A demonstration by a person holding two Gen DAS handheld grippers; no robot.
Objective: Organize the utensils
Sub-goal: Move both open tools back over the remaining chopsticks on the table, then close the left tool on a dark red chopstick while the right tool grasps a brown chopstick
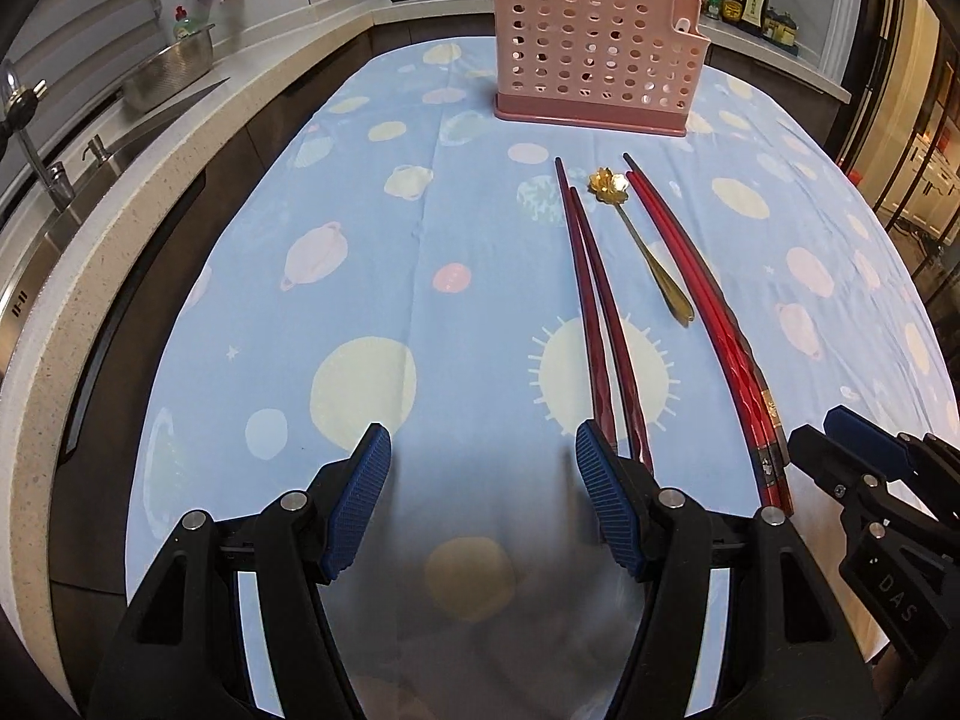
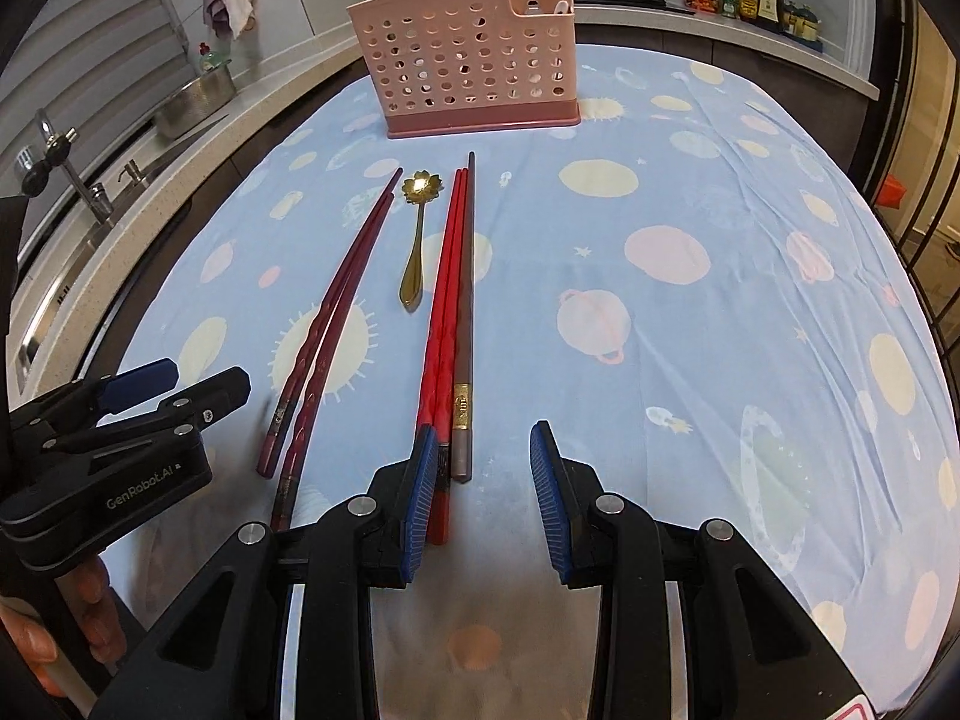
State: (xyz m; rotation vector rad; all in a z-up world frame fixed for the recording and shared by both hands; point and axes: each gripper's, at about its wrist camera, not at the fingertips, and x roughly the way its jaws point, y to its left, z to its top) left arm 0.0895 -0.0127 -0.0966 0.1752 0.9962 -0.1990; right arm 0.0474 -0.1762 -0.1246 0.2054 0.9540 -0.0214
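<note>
Kitchen table (image 2: 750, 192), planet-print cloth: dark chopsticks (image 2: 324, 324), gold spoon (image 2: 417, 246), red chopsticks (image 2: 447, 300) laid side by side just short of pink holder (image 2: 468, 54), likely staged for sorting; left gripper (image 1: 483, 501) and right gripper (image 2: 483, 495) both wide, empty.

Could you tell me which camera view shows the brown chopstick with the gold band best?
The right wrist view: the brown chopstick lies in full beside the red pair, its gold band plain. In the left wrist view it is mostly hidden behind the red pair.
</note>
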